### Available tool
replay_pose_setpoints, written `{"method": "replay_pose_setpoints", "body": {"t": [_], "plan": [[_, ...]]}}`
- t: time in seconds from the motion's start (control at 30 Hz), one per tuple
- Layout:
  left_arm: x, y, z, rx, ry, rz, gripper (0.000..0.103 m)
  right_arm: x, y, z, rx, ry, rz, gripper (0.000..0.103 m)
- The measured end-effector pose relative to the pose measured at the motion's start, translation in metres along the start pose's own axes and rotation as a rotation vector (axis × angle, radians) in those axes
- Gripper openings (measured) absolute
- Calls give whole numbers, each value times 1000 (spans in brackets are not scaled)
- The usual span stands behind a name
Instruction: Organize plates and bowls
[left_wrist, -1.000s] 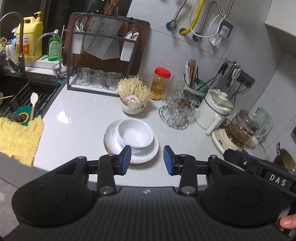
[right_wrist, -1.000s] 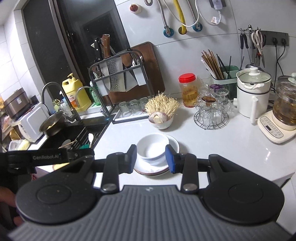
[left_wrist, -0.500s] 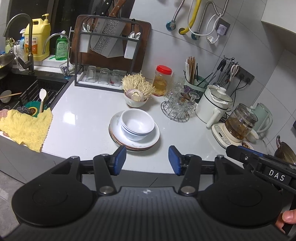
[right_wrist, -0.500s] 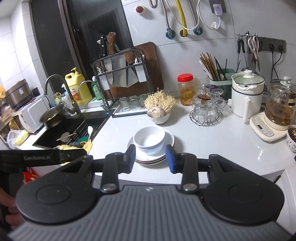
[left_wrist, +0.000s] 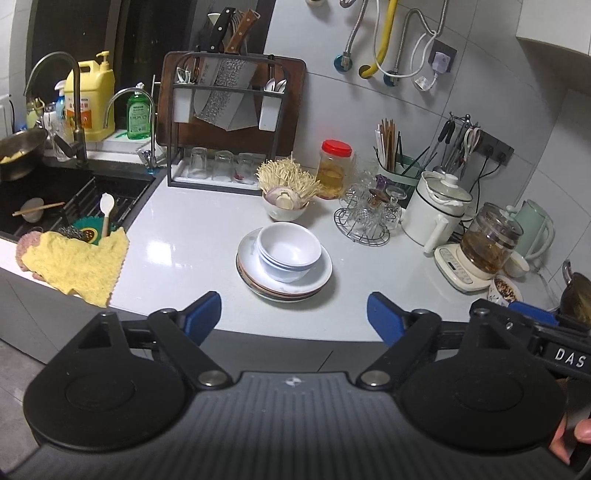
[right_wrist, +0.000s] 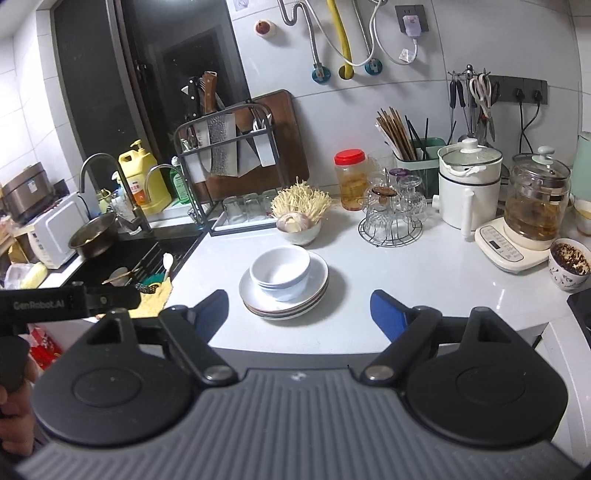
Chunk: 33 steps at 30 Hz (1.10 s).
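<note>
**Both tongs spread, stack dead ahead**

The left gripper (left_wrist: 293, 317) hung over the near edge of the counter (left_wrist: 192, 236), its jaws opening and already wide, with nothing between the blue pads. The right gripper (right_wrist: 299, 314) stood the same way: jaws opening, broadly parted, empty.

The bowls (left_wrist: 288, 253) sat nested on the stack of plates (left_wrist: 284, 286), all resting on the white counter. From the left tongs the stack lay straight ahead and slightly below, close to the midline between the pads, well clear of both. From the right tongs it lay ahead and a little toward the left finger (right_wrist: 212, 308), also untouched. The stack was round, so it offered no long axis to line up with; its rims lay level and the bowls opened upward.

Neither hand looked clearly nearer; the stack appeared at much the same size in both views. The left tongs seemed the better centred on it.

Judging by the tidy pile and both tongs empty and back from it, the stacking looked finished or nearly so. Any further reach would go forward and down.
</note>
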<state>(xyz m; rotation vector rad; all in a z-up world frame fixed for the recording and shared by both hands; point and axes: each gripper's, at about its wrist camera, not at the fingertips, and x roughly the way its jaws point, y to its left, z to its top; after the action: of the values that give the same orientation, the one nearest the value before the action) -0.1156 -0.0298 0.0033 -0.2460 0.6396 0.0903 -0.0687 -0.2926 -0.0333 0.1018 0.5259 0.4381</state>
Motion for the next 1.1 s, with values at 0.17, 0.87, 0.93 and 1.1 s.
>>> {"method": "replay_pose_setpoints", "body": {"t": [0.17,0.87,0.93,1.1], "plan": [[-6,-4,-7,19,5,21,97,-6,2,-3,-12,0,9,85],[-19,-5,-36,80,28,36,99,-17,14,-21,-16,25,-7,86],[-21,-4,-38,75,26,38,99,-18,17,-21,-30,22,0,86],[-27,-1,-43,66,22,43,100,-20,21,-22,-37,28,7,86]]}}
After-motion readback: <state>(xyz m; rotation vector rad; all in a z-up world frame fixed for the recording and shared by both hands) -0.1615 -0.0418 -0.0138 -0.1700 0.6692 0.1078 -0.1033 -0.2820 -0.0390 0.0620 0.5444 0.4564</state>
